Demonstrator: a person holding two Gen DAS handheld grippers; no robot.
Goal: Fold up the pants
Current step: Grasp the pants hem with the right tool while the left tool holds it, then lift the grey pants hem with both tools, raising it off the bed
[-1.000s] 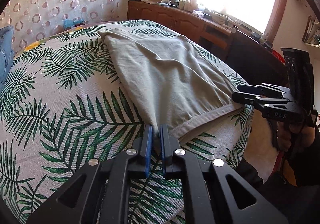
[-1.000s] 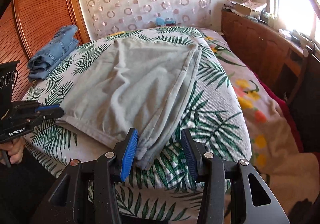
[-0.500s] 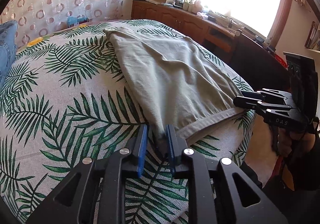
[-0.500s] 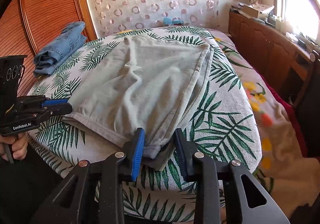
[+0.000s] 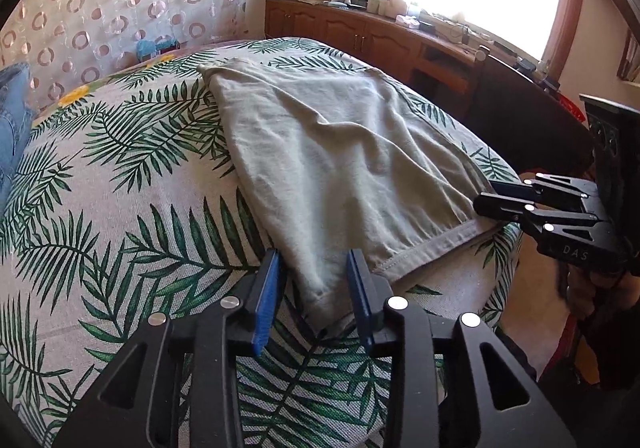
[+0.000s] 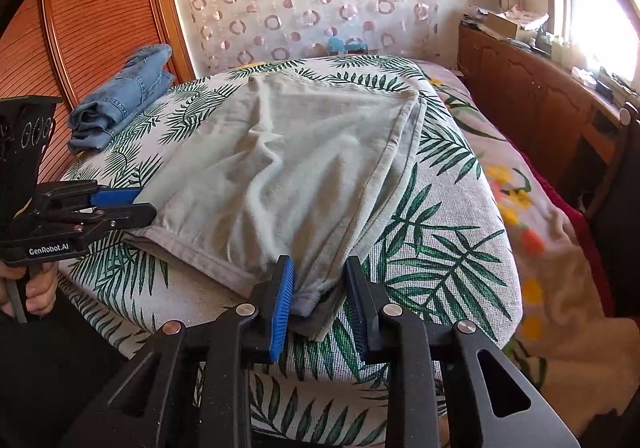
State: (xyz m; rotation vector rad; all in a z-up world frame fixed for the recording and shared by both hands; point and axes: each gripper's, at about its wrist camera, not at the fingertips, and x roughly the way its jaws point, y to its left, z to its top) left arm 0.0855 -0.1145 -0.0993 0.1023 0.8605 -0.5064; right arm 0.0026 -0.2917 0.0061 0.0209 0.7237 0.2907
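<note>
Grey-green pants (image 5: 340, 152) lie folded flat on the palm-print bedspread (image 5: 120, 208), hem edge toward me. My left gripper (image 5: 314, 288) is open, its blue pads either side of the near left hem corner, which lies loose between them. My right gripper (image 6: 318, 292) is open around the near right hem corner (image 6: 312, 304). The pants also show in the right wrist view (image 6: 288, 168). Each gripper shows in the other's view: the right one (image 5: 484, 196) at the hem's right end, the left one (image 6: 140, 202) at its left end.
Folded blue jeans (image 6: 124, 96) lie at the bed's far left by a wooden headboard (image 6: 92, 20). A wooden sideboard (image 5: 360, 32) with clutter runs under the bright window on the right. A floral blanket (image 6: 540, 228) covers the bed's right side.
My left gripper has opened and let go of the left hem corner. My right gripper narrowed around the right corner, then opened a little again. The pants lie flat.
</note>
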